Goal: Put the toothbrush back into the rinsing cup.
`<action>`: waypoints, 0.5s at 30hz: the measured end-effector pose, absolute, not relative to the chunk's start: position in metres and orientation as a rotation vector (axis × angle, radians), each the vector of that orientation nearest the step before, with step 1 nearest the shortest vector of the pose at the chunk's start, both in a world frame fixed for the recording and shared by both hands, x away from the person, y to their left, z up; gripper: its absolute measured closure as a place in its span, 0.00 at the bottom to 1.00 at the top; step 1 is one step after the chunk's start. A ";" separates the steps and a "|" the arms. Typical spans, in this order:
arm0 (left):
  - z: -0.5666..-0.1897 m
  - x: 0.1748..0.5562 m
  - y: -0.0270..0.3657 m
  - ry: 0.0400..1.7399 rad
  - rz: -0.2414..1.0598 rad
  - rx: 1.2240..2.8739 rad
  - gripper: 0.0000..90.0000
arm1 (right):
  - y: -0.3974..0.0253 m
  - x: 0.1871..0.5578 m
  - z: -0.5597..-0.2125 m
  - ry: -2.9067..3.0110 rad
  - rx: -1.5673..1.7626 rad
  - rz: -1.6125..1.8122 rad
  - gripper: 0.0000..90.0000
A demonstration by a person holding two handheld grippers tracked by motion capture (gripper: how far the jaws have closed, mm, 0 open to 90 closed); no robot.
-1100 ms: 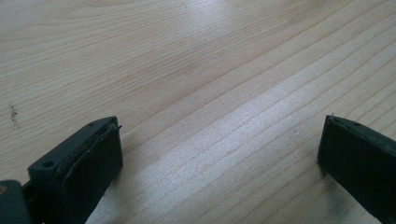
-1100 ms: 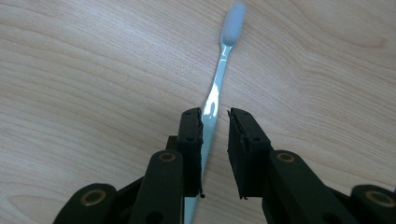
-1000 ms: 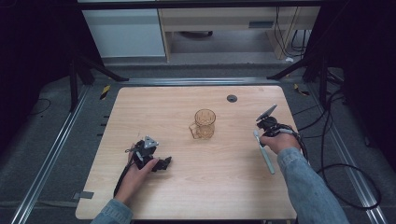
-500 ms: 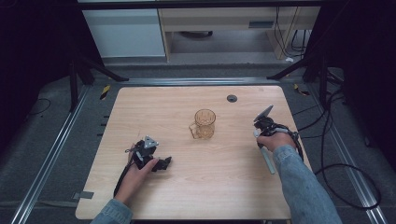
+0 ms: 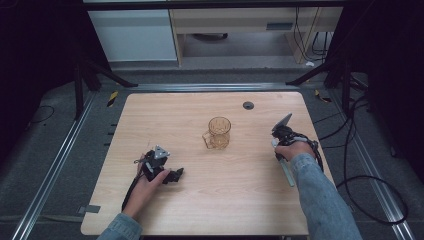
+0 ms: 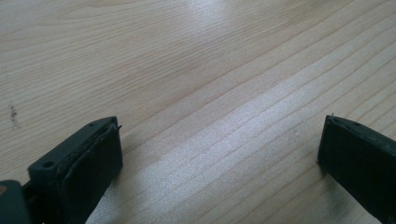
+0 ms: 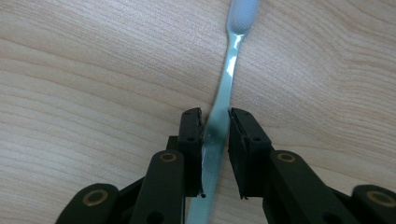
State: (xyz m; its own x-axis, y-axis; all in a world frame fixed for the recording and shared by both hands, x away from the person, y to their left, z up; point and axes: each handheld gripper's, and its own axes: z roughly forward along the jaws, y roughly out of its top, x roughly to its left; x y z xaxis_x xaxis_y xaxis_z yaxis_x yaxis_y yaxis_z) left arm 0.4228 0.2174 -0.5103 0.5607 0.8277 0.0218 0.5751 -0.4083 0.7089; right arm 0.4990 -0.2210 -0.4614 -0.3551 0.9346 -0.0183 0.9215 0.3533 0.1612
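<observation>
A pale blue-green plastic stick (image 7: pixel 229 74) with a white ribbed end, like a toothbrush handle, lies low over the wooden table (image 5: pixel 165 115). My right gripper (image 7: pixel 215 116) is shut on its shaft. In the high view that gripper (image 5: pixel 279 145) is at the table's right side, and the stick (image 5: pixel 287 172) runs from it toward the front edge. An amber glass mug (image 5: pixel 219 133) stands upright in the middle, its handle to the left. My left gripper (image 5: pixel 176 175) rests at the front left, and its jaws stand wide apart over bare wood (image 6: pixel 219 149).
A small dark round grommet (image 5: pixel 248 105) sits in the tabletop near the back edge. Cables (image 5: pixel 360 180) trail on the floor right of the table. Metal rails (image 5: pixel 65 150) run along both sides.
My right hand has shifted slightly to the left with the stick still in its jaws. The left gripper and the mug have not moved.
</observation>
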 end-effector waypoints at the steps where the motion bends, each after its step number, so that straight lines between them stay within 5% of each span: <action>1: -0.510 0.423 0.217 1.119 0.493 2.134 0.00 | -0.221 0.499 -0.462 2.500 1.715 0.183 0.84; 15: -0.510 0.423 0.217 1.116 0.495 2.134 0.00 | -0.220 0.504 -0.465 2.509 1.721 0.152 0.84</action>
